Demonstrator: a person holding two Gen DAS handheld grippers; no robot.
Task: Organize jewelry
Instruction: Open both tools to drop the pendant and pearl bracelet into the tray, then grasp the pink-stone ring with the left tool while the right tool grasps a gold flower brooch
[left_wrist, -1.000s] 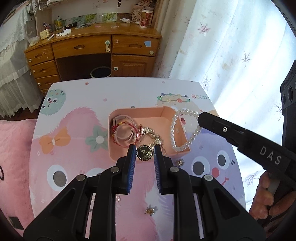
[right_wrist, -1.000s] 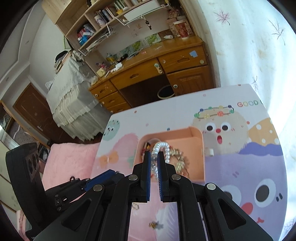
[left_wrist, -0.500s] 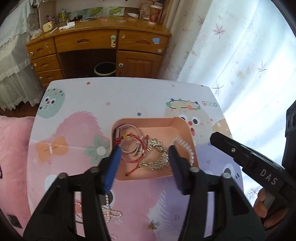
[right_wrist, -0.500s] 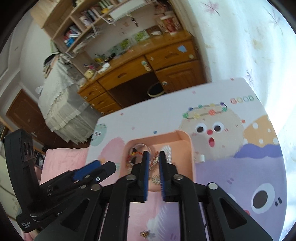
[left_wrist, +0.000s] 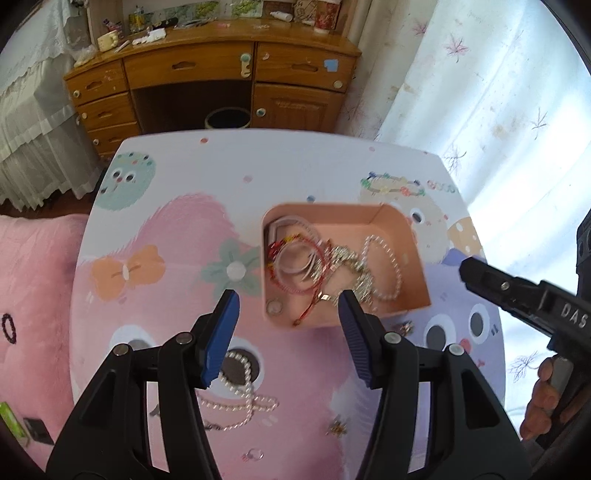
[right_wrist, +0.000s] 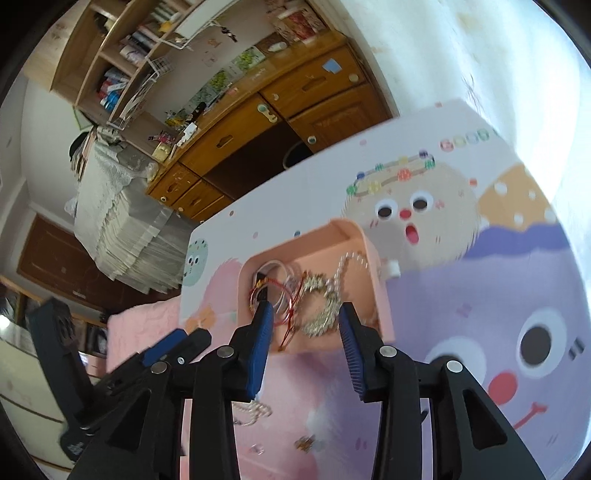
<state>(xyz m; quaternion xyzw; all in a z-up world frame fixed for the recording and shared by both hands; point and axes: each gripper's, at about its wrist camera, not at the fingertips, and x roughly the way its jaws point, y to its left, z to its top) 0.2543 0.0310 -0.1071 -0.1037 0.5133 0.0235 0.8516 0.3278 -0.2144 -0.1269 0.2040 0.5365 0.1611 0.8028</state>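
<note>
Currently both tools hang empty above the table (left_wrist: 280, 162), between placements. The left gripper (left_wrist: 288, 314) has its jaws spread wide and touches nothing; the right gripper (right_wrist: 306, 325) is likewise spread wide with nothing between its pads. The pink tray (left_wrist: 413, 243) already contains a pearl bracelet (left_wrist: 388, 266), a gold chain (left_wrist: 351, 262), red cord bangles (left_wrist: 295, 262) and a white band. Loose items remain outside it: a pearl necklace (left_wrist: 236, 395) near the left gripper, a small gold charm (left_wrist: 338, 428) and a clear ring (left_wrist: 253, 455). The next move probably calls for lowering one gripper onto the necklace, gathering several strands at once, since beads slip readily.
</note>
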